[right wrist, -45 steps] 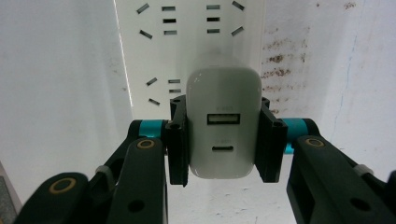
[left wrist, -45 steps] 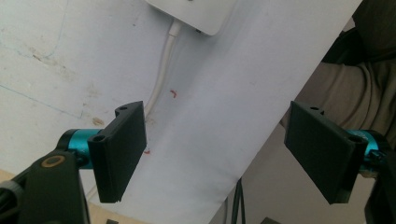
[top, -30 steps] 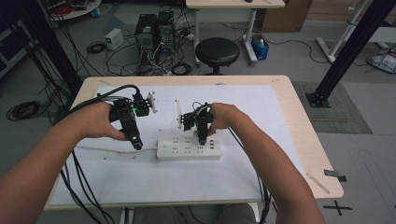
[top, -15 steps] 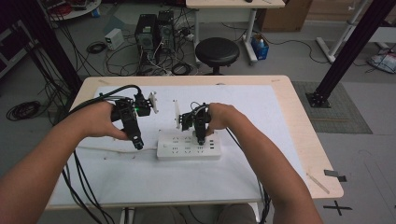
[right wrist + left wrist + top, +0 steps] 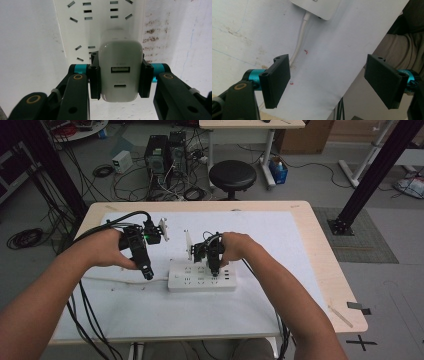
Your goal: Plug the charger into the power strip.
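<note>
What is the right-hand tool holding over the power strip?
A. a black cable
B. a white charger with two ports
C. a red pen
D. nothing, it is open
B: in the right gripper view the right tool has its jaws clamped on both sides of a white charger with two ports on its face, above the power strip.

Your left gripper (image 5: 327,82) is holding its jaws wide apart with nothing between them. Ahead of the jaws, a white power strip (image 5: 317,8) is lying on the white sheet (image 5: 332,50), its white cable (image 5: 299,40) running back toward the left jaw. Beyond the right jaw, grey trousers (image 5: 404,50) are showing past the sheet's edge.
</note>
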